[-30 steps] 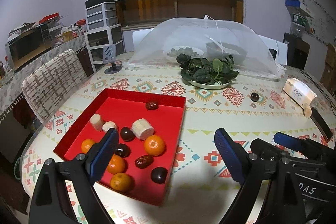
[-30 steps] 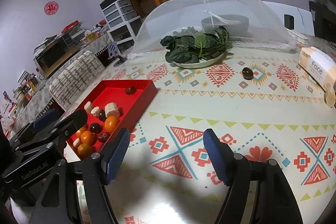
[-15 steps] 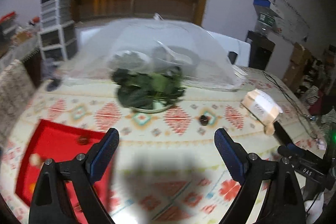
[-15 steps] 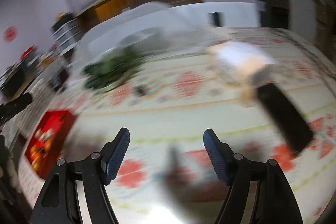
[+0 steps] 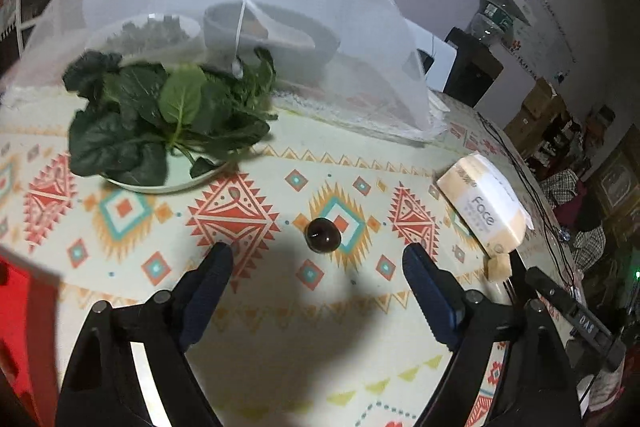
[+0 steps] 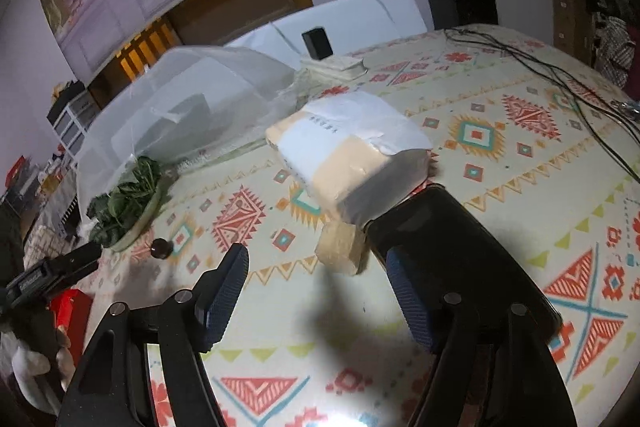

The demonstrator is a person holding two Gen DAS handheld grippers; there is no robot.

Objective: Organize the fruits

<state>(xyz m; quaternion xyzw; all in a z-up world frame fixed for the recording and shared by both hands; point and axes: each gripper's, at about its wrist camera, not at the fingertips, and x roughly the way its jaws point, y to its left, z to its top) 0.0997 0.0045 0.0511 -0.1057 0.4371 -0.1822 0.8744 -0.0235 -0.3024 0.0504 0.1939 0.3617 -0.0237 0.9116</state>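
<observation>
Left gripper [image 5: 316, 257]: jaws wide, just been narrowing, nothing between, near dark fruit [image 5: 322, 234].
Right gripper [image 6: 316, 261]: open, empty, near banana chunk [image 6: 340, 246].

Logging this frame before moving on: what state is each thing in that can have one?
left claw: open, empty, jaws have just been closing
right claw: open, empty
dark fruit: loose on tablecloth, untouched
mesh food cover: down over dishes
banana chunk: on table beside tissue pack

Dim room, overhead light, hard shadows, fisheye-bent edges, slight blur.
</observation>
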